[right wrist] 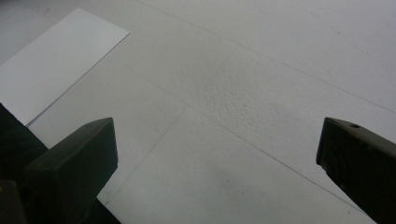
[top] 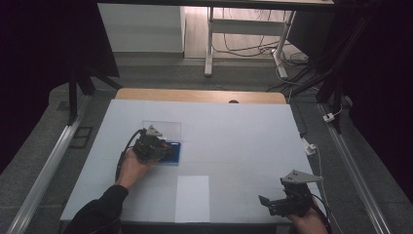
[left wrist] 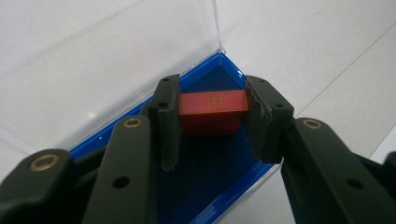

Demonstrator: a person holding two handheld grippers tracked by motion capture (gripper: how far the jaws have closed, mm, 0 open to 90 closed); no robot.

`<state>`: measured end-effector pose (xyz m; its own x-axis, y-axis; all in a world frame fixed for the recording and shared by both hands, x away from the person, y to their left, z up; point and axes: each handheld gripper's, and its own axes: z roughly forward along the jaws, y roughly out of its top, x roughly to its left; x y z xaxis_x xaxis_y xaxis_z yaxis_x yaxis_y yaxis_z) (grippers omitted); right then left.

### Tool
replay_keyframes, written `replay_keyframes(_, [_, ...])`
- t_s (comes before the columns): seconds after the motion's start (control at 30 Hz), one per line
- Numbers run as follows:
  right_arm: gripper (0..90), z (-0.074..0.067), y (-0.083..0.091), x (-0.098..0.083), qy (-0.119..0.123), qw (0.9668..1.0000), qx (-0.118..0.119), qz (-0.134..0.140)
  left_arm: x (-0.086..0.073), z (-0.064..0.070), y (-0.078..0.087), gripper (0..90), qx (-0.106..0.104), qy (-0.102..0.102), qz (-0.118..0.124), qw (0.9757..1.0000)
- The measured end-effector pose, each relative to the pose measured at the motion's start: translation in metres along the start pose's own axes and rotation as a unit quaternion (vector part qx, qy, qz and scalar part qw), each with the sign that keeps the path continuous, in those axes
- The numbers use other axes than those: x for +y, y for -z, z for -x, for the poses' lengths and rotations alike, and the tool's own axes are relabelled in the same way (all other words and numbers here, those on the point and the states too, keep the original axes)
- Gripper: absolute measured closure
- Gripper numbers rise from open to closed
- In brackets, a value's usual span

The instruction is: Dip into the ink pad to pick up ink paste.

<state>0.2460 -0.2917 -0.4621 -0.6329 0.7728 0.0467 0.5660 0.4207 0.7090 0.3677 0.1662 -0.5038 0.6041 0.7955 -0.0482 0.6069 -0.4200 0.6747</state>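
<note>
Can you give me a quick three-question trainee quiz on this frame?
1. True or false: the left gripper is shut on the red block.
2. The block sits over which thing? A) the white paper sheet B) the blue box C) bare table
3. How do the right gripper's fingers stand, and is anything between them?

Key:
1. True.
2. B, the blue box, beside its clear lid.
3. Wide open, nothing between them; the white paper sheet lies ahead.

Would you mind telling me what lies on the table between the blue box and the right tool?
A white sheet of paper lies flat between the blue box and the right tool, as the high view shows; around it, bare table.
</note>
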Motion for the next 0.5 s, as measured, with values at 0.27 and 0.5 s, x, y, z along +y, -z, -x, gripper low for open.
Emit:
replay_keyframes(0.27, [0.0,0.0,0.0,0.0,0.0,1.0,0.0,0.003,0.002,0.004,0.003,58.5,0.011,-0.022,-0.003,0.9997])
replay_keyframes(0.5, [0.0,0.0,0.001,0.0,0.001,1.0,0.001,0.004,0.004,0.001,0.017,58.4,0.009,-0.016,0.022,0.9996])
